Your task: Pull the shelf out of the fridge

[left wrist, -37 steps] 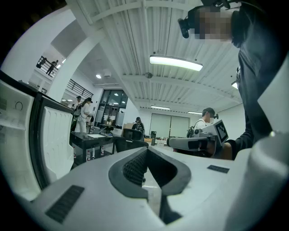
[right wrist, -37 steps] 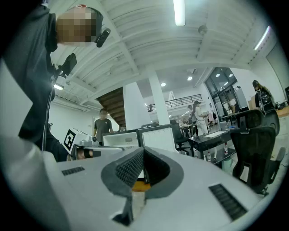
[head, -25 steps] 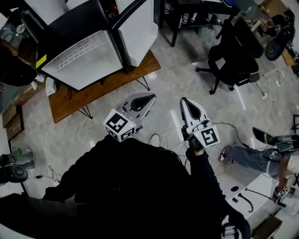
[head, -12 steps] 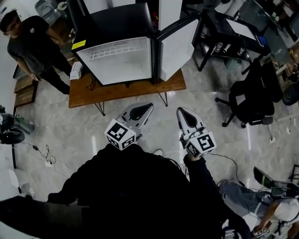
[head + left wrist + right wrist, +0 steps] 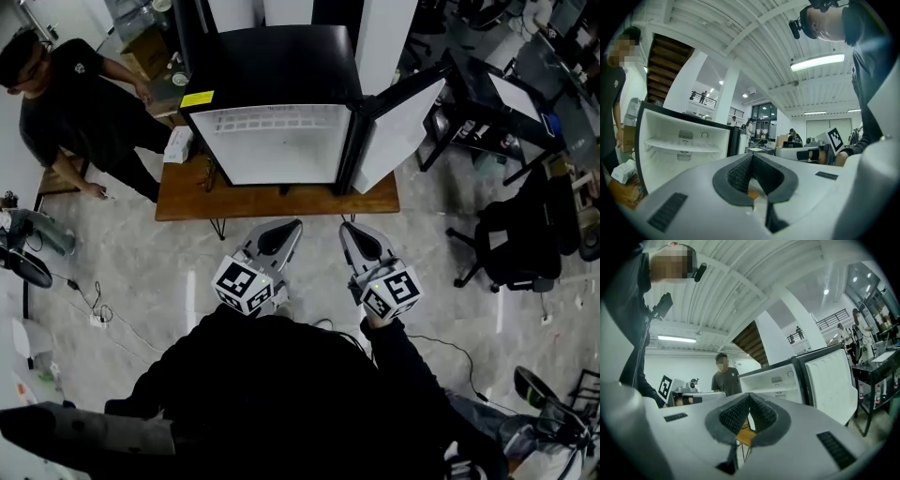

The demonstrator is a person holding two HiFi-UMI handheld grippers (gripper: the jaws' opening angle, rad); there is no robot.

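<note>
We hold both grippers low in front of our chest. The left gripper [image 5: 279, 232] and the right gripper [image 5: 354, 239] are each clenched on nothing, jaws pressed together and empty, just as they were a second ago.

What has changed is our heading. A second ago the fridge [image 5: 272, 66] sat off at the upper left of the head view; now it stands squarely ahead, centred between the two grippers, on the low wooden table [image 5: 281, 200]. Its door [image 5: 398, 131] hangs open to the right, so the white interior faces us.

The shelf [image 5: 682, 146] sits level inside the cabinet, fully seated and untouched, and it is well apart from both grippers.

A bystander [image 5: 84, 112] in dark clothes has come into view at the far left, beside the table.

We judge that we are lined up and only the approach is under way. The jaws must open before either can take the shelf's front edge.
</note>
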